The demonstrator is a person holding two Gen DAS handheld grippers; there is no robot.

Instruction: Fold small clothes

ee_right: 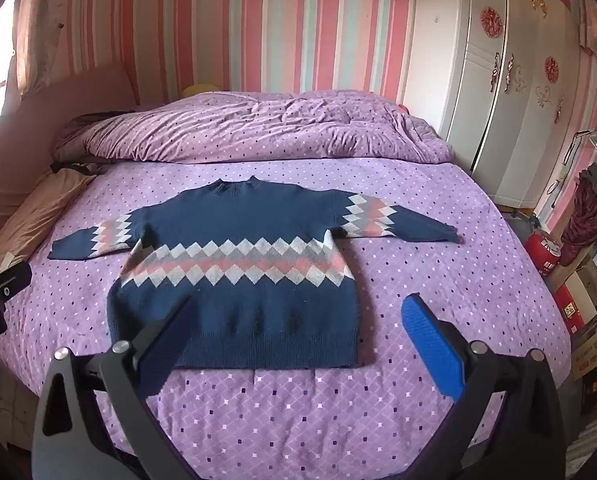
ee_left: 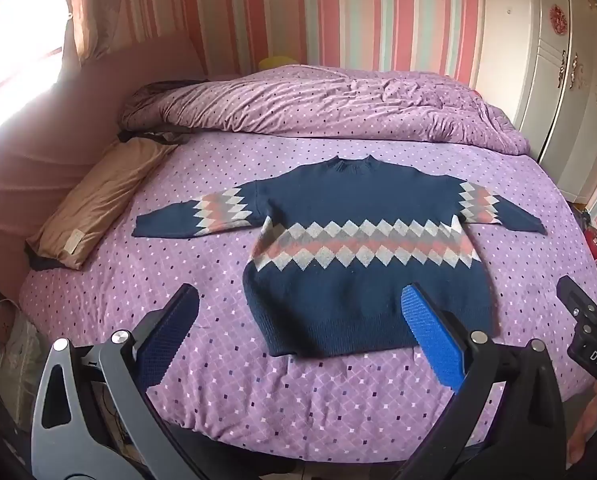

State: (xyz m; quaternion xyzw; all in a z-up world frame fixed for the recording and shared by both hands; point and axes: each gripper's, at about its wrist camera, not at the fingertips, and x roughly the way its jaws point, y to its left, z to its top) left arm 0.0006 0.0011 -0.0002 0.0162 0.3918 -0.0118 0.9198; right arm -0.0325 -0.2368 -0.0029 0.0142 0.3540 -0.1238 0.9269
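Bed (ee_left: 298,400) bears a flat sweater (ee_left: 358,280); only right view shows a fire extinguisher (ee_right: 542,254); both grippers gape, empty.

Navy knit sweater (ee_left: 362,248) with a pink, grey and white diamond band lies flat on the purple dotted bed (ee_left: 298,400), unfolded, sleeves spread, collar toward the bunched duvet (ee_left: 318,100).

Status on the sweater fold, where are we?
Done: the navy sweater lies spread flat on the purple bed, sleeves out to each side, collar toward the far end. In hand: nothing; the left gripper and right gripper hover open above the hem edge, not touching it. Left: all the folding, since no sleeve or side is turned in yet.
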